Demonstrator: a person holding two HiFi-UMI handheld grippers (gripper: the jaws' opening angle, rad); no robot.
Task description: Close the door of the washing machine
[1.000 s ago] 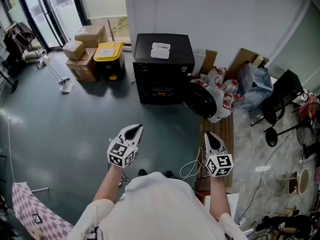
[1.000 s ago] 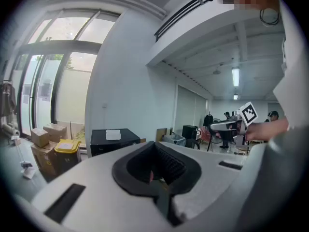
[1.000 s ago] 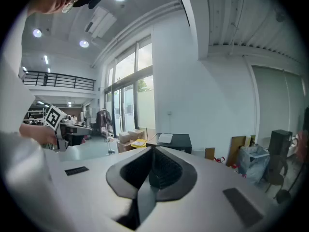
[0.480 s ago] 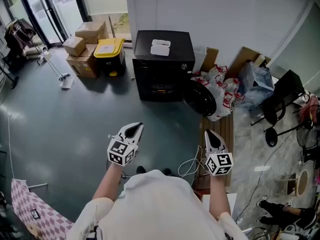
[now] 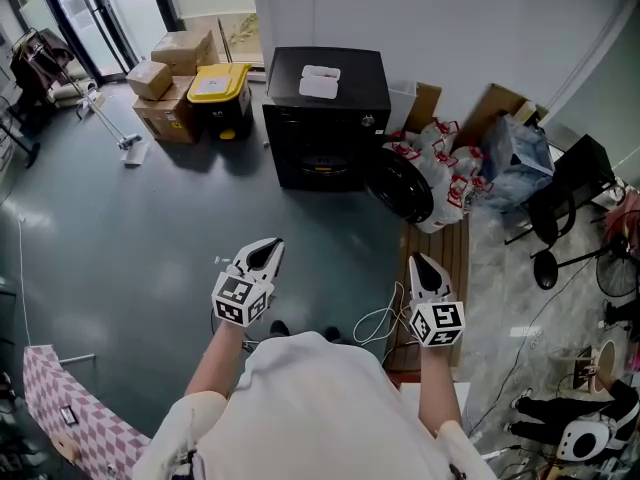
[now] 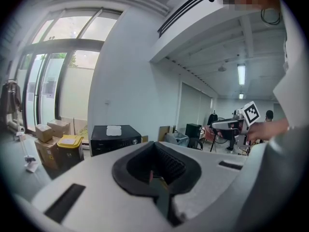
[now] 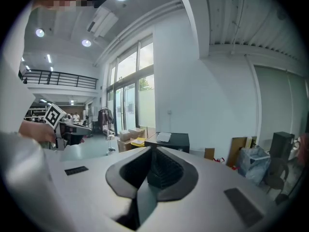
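Observation:
The black washing machine stands against the white wall, with its round door swung open to the right. It also shows far off in the left gripper view and the right gripper view. Both grippers hang close to my body, far short of the machine. My left gripper is shut and holds nothing. My right gripper has just been opening a touch, but its jaws still look shut, with nothing between them.
Cardboard boxes and a yellow-lidded bin sit left of the machine. Red-and-white bags, a black chair and a wooden pallet crowd the right. A white cable lies by my feet.
Both grippers have drifted a little forward and down together, and the head view has shifted slightly. The door stands open as before.

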